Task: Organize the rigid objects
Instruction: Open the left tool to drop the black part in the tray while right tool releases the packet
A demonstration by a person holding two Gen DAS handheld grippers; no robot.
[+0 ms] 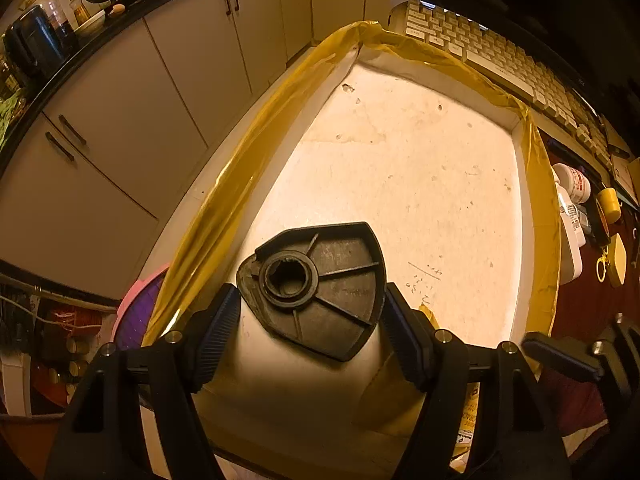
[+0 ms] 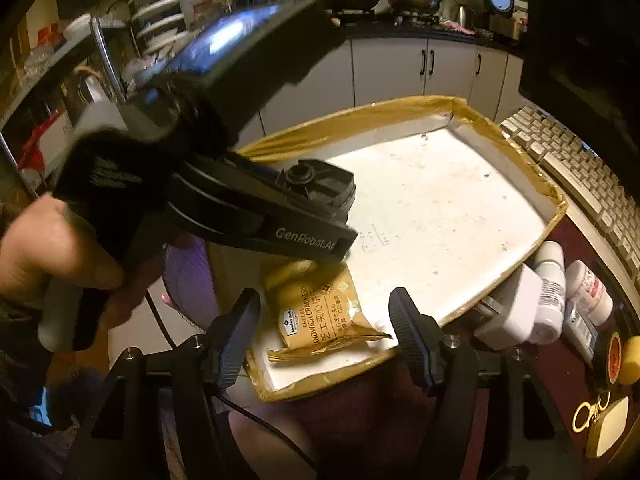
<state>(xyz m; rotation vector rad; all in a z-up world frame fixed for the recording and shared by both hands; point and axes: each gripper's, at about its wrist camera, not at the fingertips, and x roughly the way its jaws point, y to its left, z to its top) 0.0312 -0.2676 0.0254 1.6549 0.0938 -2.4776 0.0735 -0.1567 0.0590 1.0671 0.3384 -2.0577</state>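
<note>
My left gripper (image 1: 310, 312) is shut on a black triangular plastic part (image 1: 316, 288) with a round hub and ribs, held just above the white floor of a shallow tray (image 1: 400, 168) edged in yellow tape. In the right wrist view the same part (image 2: 320, 184) shows in the left gripper (image 2: 340, 216) over the tray's near-left area (image 2: 440, 208). My right gripper (image 2: 324, 332) is open and empty, above the tray's near edge, over a sandwich cracker packet (image 2: 320, 312).
A white adapter (image 2: 508, 308), white bottles (image 2: 552, 292), a yellow-capped item (image 2: 630, 360) and a key ring (image 2: 588, 412) lie right of the tray. A keyboard (image 2: 580, 176) runs along the far right. Cabinets (image 1: 160, 92) stand behind. A pink-purple round object (image 1: 138, 312) sits left of the tray.
</note>
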